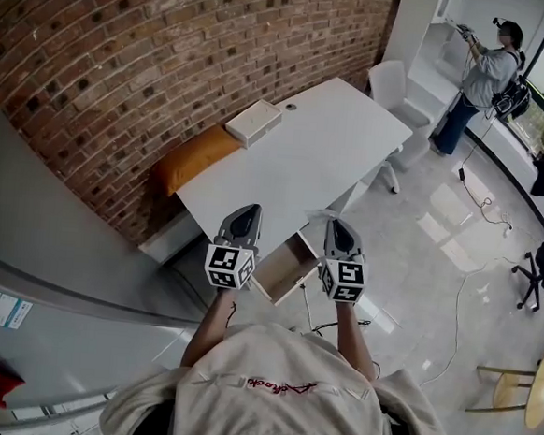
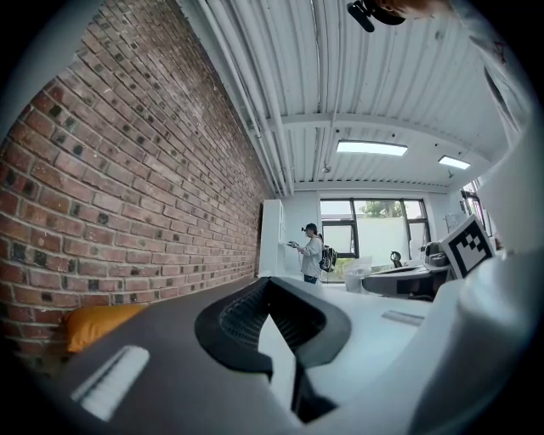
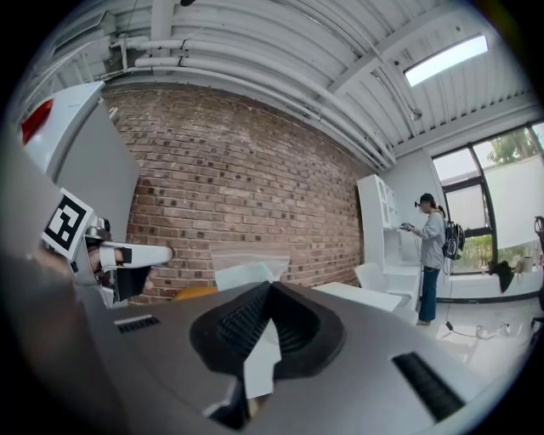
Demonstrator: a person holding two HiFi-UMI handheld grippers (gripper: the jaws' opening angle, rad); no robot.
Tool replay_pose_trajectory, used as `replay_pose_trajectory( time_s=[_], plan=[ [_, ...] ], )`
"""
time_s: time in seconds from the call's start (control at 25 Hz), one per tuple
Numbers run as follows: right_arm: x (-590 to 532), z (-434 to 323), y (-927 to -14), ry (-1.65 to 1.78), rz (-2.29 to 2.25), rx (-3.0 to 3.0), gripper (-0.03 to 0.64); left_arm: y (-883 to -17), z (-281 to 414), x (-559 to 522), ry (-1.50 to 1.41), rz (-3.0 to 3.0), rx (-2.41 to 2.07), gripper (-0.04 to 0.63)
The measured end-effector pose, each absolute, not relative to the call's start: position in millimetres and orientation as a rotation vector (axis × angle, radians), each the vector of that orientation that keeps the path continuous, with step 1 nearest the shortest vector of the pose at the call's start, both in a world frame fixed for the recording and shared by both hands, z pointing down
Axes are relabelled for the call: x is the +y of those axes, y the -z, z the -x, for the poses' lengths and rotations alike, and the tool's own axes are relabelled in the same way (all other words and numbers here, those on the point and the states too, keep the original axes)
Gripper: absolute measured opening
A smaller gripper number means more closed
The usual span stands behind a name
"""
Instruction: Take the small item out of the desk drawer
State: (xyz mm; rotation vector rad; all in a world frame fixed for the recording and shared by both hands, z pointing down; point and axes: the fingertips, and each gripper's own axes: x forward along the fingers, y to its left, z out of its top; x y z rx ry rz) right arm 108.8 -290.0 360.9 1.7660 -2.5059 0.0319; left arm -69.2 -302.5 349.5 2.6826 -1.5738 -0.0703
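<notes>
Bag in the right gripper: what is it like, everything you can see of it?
The bag is small and of clear plastic, with something white inside that cannot be made out. It stands upright, its lower part pinched between the shut jaws of the right gripper, the only thing seen touching it. In the head view it is just a faint see-through patch ahead of that gripper, over the near edge of the desk.

Brick wall off past the left tongs, shiny pale floor out beyond the right tongs, windows way up ahead.
</notes>
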Motion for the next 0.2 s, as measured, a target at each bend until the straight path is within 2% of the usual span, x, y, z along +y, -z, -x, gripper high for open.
replay_pose_trajectory(
  time_s=[0.2],
  plan=[
    [-291.2, -106.9, -357.1, -0.019, -1.757, -2.518, 0.011, -353.0, 68.7, -303.5, 0.069, -2.675, -1.575, 0.008]
  ],
)
